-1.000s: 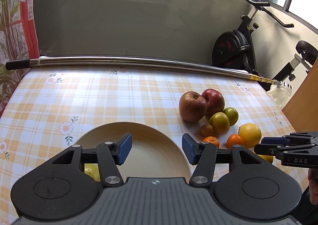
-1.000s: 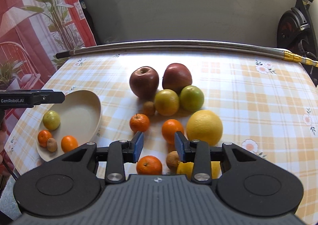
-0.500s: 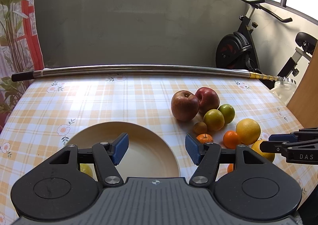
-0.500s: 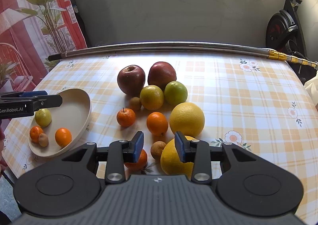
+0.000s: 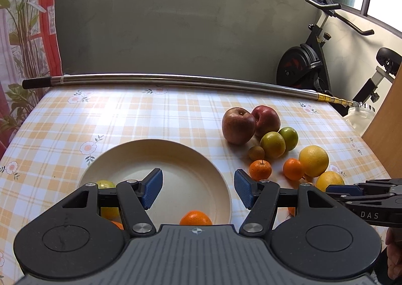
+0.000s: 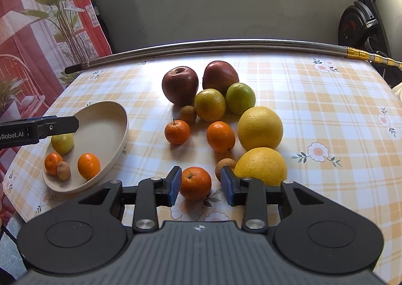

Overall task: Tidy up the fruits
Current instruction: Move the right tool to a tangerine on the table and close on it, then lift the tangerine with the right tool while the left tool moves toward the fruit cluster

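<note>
right gripper (image 6: pixel 201 185): blue pads apart, straddling a small orange mandarin (image 6: pixel 195 182) on the checked tablecloth (image 6: pixel 326 109), gaps visible on both sides, nothing grasped. left gripper (image 5: pixel 198 190): jaws have just been opening, empty, above the cream plate (image 5: pixel 160 149), which holds a yellow-green citrus (image 6: pixel 62 143), two mandarins and a small brown fruit. beyond: two red apples (image 6: pixel 179 85), two large yellow citrus (image 6: pixel 260 127), loose on the cloth; a metal pole (image 5: pixel 176 81) along the far edge.
</note>
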